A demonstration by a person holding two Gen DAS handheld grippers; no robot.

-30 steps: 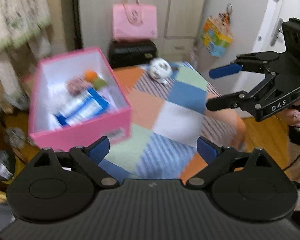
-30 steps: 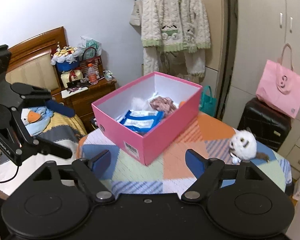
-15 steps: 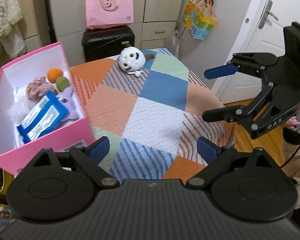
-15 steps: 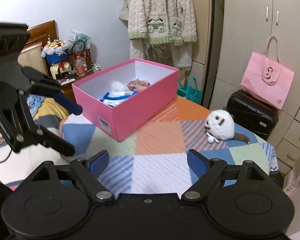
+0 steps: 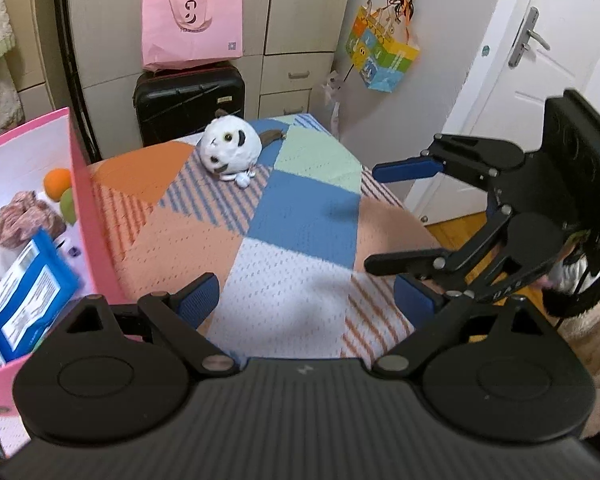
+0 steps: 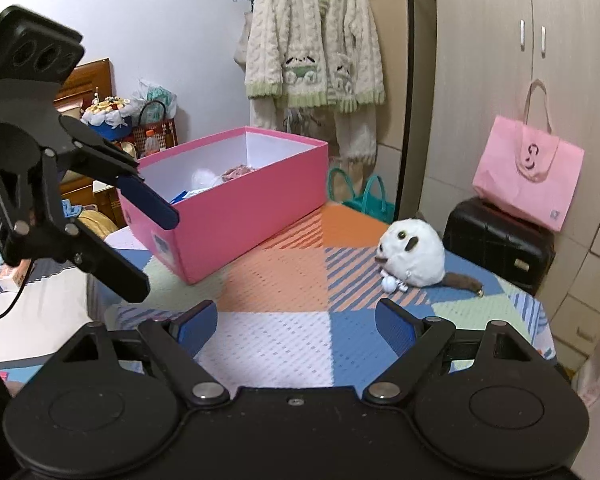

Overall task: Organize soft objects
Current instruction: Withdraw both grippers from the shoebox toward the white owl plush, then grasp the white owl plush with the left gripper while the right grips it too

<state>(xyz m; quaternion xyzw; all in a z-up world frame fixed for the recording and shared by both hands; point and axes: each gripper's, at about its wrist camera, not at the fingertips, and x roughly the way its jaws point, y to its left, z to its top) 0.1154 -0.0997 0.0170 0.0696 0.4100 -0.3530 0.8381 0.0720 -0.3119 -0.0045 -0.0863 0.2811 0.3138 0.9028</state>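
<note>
Round white plush owl toy with dark eye patches and a brown tail lies on the patchwork tablecloth, far side of the table, well apart from both grippers and outside the box.

Left to right in the left wrist view: open pink cardboard box with white interior at the left edge, holding a blue-and-white flat packet, a mauve fuzzy bundle, an orange ball and a green ball. Past it, on the floor, black hard-shell suitcase with a pink tote bag on top. Owl sits in front of the suitcase.

Left gripper, black with blue pads, is tilted down over the near part of the cloth, jaws spread wide, nothing between them. Right gripper enters from the right edge, pointing left across the table corner, fingers one above the other, wide apart, empty; a bit of the holding hand shows behind it, mostly hidden.

Right wrist view: left gripper at far left, angled down toward the box's near corner, not touching it as far as can be told. Right gripper jaws wide, nothing between them, aimed over the cloth, owl ahead and slightly right. Cream knit cardigan hangs on the wall behind the box.
</note>
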